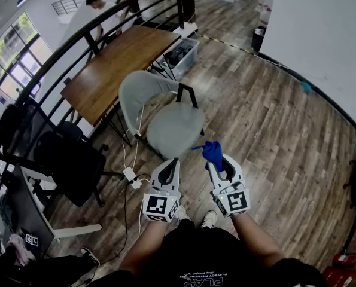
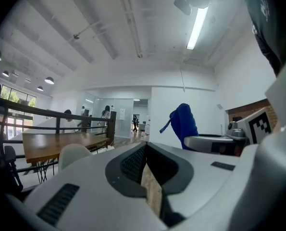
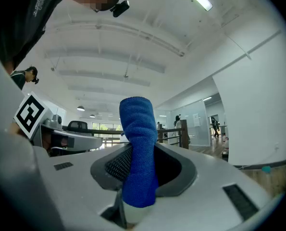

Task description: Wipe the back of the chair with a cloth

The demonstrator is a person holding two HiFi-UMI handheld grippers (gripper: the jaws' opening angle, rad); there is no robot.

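The grey chair [image 1: 176,127] sits mid-frame, its backrest [image 1: 139,88] towards the upper left. The left gripper [image 1: 169,167], jaws together, holds nothing. The right gripper [image 1: 219,164] pinches the blue cloth [image 1: 213,152] just below the seat. I'd reach over and press it flat on the backrest.

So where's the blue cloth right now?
The blue cloth is clamped in the right gripper, sticking up from its jaws, just short of the grey chair in the head view's middle.
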